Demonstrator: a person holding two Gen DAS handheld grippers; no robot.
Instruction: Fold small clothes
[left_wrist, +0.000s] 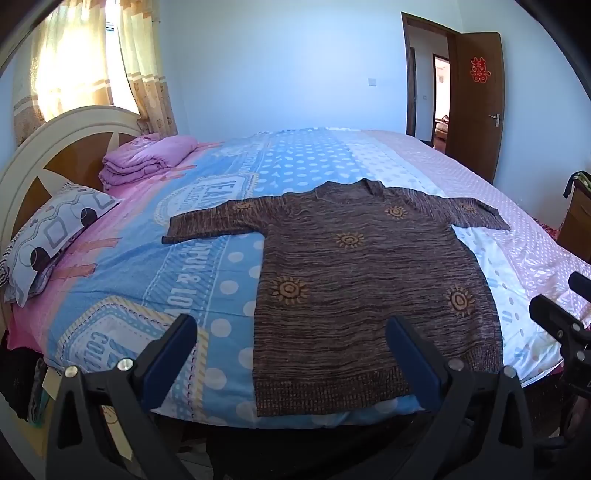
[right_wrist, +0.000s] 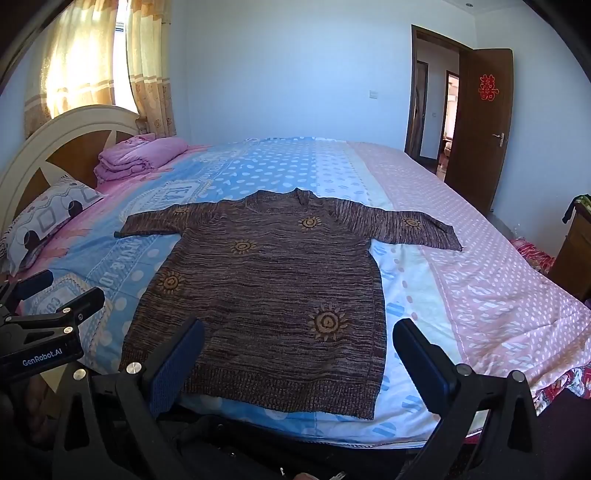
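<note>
1. Holding both tools above the near bed edge, the person has the left gripper (left_wrist: 291, 354) and the right gripper (right_wrist: 299, 354) spread wide, with nothing between the jaws; neither one touches cloth.

2. Each gripper points down at a slant toward the sweater (left_wrist: 369, 280). The left one hangs over the hem's left part, the right one over the hem's right part.

3. The sweater lies flat on the bed (left_wrist: 207, 273), hem toward the person, collar far, both sleeves stretched out to the sides. It looks already smoothed, so I judge the folding has not begun.

4. A good first step, I think, is to fold one sleeve in. For the left sleeve (left_wrist: 207, 221), go to its cuff, come low and nearly flat, and pinch only the knit, not the sheet below.

5. The knit looks thick and loose, so it may stretch or sag. Lift a little, carry the cuff across the chest, lay it down, then let go.

6. The other gripper can press the shoulder lightly, so the body does not slide on the sheet.

7. The hem lies just at the mattress edge; pulling toward the person could drag it off.

8. The pillow (left_wrist: 55, 236) and the folded pink blanket (left_wrist: 147, 158) are well apart, at the headboard, and do not disturb.
</note>
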